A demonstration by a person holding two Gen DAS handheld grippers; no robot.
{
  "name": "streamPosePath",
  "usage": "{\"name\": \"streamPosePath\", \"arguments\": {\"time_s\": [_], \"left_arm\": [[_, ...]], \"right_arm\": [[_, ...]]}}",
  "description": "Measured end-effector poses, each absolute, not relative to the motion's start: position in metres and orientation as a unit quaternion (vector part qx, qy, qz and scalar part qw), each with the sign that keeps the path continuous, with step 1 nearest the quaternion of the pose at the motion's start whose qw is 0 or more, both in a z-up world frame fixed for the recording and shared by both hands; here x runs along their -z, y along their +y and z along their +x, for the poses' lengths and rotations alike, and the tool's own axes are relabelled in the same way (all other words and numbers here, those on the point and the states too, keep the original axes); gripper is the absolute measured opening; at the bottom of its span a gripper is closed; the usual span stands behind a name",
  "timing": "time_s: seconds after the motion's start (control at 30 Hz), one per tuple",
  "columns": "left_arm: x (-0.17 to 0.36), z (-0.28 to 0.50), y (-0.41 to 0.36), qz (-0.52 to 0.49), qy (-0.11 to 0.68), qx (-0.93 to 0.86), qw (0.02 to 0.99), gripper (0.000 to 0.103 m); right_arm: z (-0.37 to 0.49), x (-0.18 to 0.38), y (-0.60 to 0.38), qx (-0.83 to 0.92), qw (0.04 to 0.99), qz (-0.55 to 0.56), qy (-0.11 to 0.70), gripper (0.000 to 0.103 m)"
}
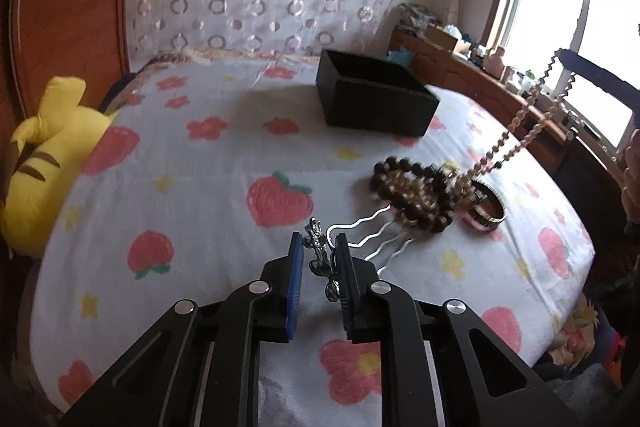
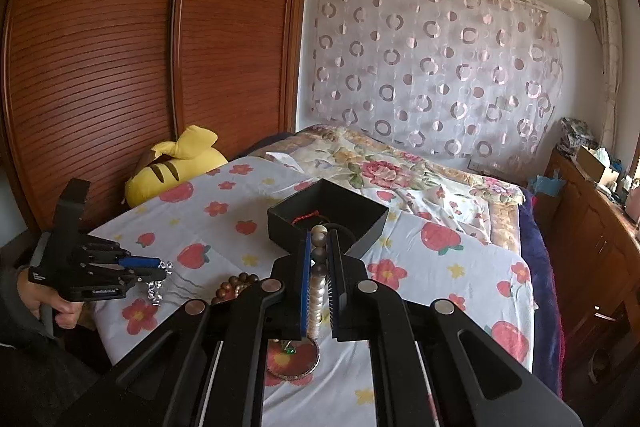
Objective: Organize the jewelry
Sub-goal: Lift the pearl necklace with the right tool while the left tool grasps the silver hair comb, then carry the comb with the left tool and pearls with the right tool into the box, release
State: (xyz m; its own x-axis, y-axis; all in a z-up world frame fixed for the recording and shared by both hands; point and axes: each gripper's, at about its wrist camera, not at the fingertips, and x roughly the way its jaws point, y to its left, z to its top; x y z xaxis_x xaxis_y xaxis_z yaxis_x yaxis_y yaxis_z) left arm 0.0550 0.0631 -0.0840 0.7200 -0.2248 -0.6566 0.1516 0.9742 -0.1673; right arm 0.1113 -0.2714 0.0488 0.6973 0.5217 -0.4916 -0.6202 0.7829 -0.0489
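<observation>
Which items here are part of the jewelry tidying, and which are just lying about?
Part of the job:
- black box
- pearl strand, in the right gripper
- silver hairpin, between the left gripper fingers
- dark bead bracelet
- bangle

Lying about:
- yellow plush
- floral quilt
- curtain
- dresser clutter

Glossy silver metal is being shown by the hairpin (image 1: 320, 251); matt black finish by the box (image 1: 376, 99); printed cloth by the bedsheet (image 1: 200, 187).
</observation>
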Motion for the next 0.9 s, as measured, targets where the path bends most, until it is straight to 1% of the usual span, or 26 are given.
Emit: {"name": "streamPosePath", "arguments": {"time_s": [0.07,0.5,0.9], "left_arm": [[0.075,0.052,0.062,-0.051,0.347,0.109,0.93,0.006],[0.048,0.042,0.049,-0.037,0.305,0.133,0.942,0.006],[0.008,0.076,0.052,-0.037,0.266,0.13,0.955,0.006]], "right_arm": [[0.111,-0.051,-0.271,-0.312,0.916,-0.106,0.231,0.008],[0.11,-0.054,-0.273,-0.31,0.917,-0.107,0.226,0.008],[0.115,-0.102,-0.271,-0.308,0.927,-0.117,0.178,0.008]]}}
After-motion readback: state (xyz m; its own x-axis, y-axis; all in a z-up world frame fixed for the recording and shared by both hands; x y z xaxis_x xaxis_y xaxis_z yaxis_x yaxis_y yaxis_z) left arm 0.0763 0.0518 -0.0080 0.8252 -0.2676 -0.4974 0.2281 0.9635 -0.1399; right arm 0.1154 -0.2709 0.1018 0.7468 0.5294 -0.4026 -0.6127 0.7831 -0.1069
